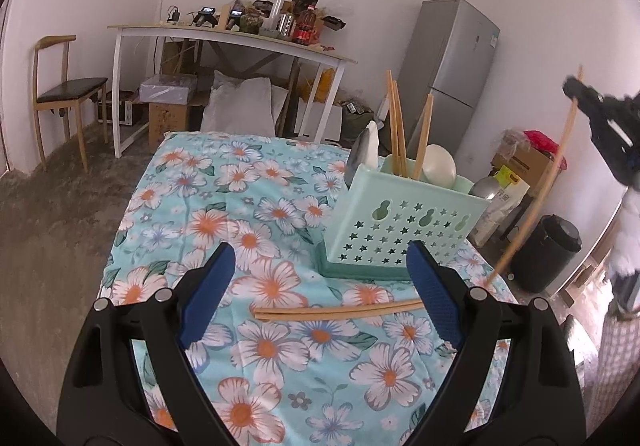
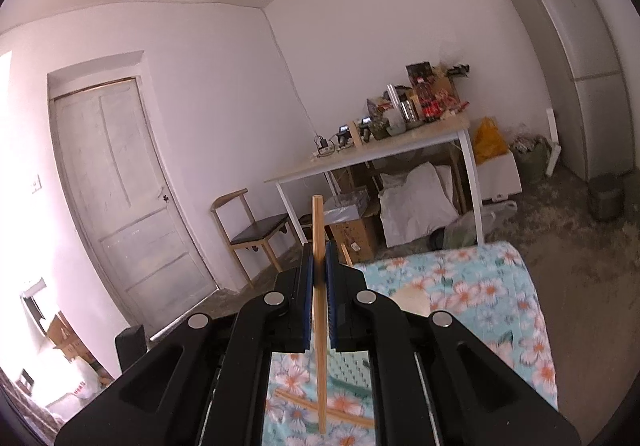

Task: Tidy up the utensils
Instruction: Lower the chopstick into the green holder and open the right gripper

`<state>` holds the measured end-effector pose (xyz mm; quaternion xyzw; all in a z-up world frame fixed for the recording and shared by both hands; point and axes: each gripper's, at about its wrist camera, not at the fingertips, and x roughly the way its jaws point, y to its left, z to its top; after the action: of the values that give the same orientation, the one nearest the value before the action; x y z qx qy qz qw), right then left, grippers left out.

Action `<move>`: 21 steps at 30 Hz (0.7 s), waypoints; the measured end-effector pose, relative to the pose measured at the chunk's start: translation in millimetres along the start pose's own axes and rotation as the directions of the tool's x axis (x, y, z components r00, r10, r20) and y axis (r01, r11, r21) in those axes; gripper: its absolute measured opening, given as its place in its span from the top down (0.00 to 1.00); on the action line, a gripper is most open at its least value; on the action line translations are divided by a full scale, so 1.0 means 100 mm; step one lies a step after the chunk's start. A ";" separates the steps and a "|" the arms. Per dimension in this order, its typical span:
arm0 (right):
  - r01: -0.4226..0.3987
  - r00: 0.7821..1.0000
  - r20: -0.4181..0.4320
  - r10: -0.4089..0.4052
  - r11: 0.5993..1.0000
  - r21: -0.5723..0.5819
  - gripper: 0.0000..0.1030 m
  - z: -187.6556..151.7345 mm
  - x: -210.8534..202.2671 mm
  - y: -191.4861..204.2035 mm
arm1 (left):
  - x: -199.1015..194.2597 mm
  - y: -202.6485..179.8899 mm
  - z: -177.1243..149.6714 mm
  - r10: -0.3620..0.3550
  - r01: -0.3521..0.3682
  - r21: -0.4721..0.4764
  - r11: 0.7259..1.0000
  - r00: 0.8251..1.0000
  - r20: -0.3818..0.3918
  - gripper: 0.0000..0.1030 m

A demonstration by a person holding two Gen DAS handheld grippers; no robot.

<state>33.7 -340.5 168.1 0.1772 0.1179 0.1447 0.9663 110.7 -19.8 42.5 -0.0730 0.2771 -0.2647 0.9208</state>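
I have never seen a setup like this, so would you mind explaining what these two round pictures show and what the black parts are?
Each picture comes from a wide-angle camera mounted on a handheld claw, one carried in each of a person's hands, looking forward along its two fingers.

The left wrist view shows the left claw open above a table with a floral cloth. A pair of chopsticks lies on the cloth in front of it. Behind stands a mint green utensil holder already containing chopsticks and spoons.

The right wrist view shows the right claw shut on a single chopstick, held roughly upright. The same claw and chopstick appear at the right edge of the left view.
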 end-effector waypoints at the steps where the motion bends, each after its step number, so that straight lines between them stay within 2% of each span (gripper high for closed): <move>1: -0.001 1.000 0.007 0.001 1.000 -0.012 0.94 0.06 0.04 0.03 | -0.01 0.00 0.00 -0.002 0.002 -0.001 1.000 1.000 0.000 0.19; 10: -0.008 0.995 0.102 0.014 0.998 -0.061 0.94 0.53 0.24 0.14 | -0.04 0.05 -0.03 0.008 -0.008 -0.013 1.000 1.000 -0.001 0.19; 14: 0.010 0.993 0.120 0.001 0.996 -0.086 0.94 0.65 0.41 0.16 | -0.06 0.11 -0.04 0.020 -0.020 -0.025 0.999 1.000 0.002 0.19; 21: 0.106 0.990 0.102 -0.092 0.985 -0.139 0.94 0.55 0.70 0.10 | -0.08 0.22 -0.04 0.043 -0.042 -0.043 0.998 0.999 0.007 0.19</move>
<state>111.8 -325.6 209.7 0.1074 0.0696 0.0958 0.9871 112.7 3.4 37.0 -0.0880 0.2805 -0.2387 0.9255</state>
